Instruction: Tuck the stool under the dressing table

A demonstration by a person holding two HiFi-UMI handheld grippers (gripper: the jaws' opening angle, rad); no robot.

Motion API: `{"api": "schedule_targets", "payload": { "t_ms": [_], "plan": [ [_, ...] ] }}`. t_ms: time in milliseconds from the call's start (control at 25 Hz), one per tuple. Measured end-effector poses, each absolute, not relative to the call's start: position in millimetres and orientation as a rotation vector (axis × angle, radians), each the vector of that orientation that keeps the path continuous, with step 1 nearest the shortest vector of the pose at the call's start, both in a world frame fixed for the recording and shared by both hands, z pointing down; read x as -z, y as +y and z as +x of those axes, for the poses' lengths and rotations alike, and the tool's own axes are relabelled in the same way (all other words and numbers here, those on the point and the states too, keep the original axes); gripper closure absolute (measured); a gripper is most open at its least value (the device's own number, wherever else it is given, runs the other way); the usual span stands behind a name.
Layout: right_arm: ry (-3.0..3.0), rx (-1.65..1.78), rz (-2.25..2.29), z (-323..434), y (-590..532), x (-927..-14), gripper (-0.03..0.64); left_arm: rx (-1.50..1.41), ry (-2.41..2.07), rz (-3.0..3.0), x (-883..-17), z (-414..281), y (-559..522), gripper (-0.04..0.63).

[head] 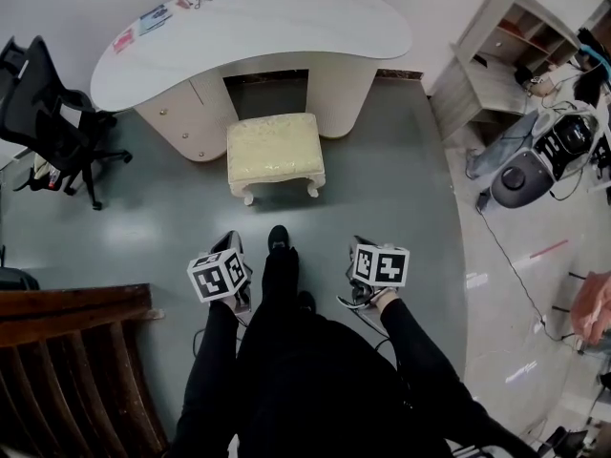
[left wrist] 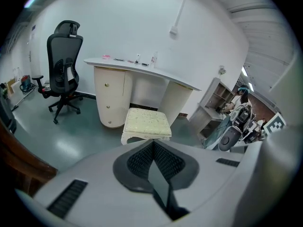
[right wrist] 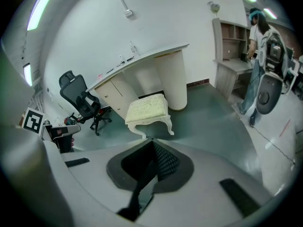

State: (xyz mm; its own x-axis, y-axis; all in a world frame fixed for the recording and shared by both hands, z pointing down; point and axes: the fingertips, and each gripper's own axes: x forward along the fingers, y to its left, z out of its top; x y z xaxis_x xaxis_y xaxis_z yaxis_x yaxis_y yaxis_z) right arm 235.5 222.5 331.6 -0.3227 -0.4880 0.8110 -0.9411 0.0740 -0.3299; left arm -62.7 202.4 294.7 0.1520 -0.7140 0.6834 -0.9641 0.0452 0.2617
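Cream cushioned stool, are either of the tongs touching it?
Apart. The head view shows bare grey floor between the cream cushioned stool and both the left tongs and right tongs, held near the person's legs.
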Motion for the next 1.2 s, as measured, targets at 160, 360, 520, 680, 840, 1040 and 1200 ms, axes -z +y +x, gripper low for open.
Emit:
{"api": "schedule_targets", "payload": {
  "t_ms": [160,360,520,680,840,1040,1200],
  "plan": [
    [-1.854,-1.18,1.399,219,201,-333,0.614,-0.484,-1.577,1.743,-304,-62,185,0.588],
    [-1.816,-1.193,1.39,204,171,-344,0.614,-0.508,-1.529,1.742,-326,-65,151,0.588],
    [-1.762,-1.214,1.355,192,150,-363,0.614,-0.545,-1.49,1.719,-350,-70,128,0.588],
    [-1.706,-1.244,1.322,175,121,-388,0.614,-0.573,-1.453,1.675,-378,-82,101,0.588],
    [-1.67,-1.26,1.296,158,94,-412,0.614,-0.608,-1.419,1.633,-409,-95,80,0.588],
    [-1.655,-1.283,1.252,133,54,-450,0.614,-0.679,-1.389,1.607,-453,-108,49,0.588],
    [-1.606,-1.278,1.214,122,41,-494,0.614,-0.702,-1.367,1.55,-498,-113,39,0.588]
  ]
}}
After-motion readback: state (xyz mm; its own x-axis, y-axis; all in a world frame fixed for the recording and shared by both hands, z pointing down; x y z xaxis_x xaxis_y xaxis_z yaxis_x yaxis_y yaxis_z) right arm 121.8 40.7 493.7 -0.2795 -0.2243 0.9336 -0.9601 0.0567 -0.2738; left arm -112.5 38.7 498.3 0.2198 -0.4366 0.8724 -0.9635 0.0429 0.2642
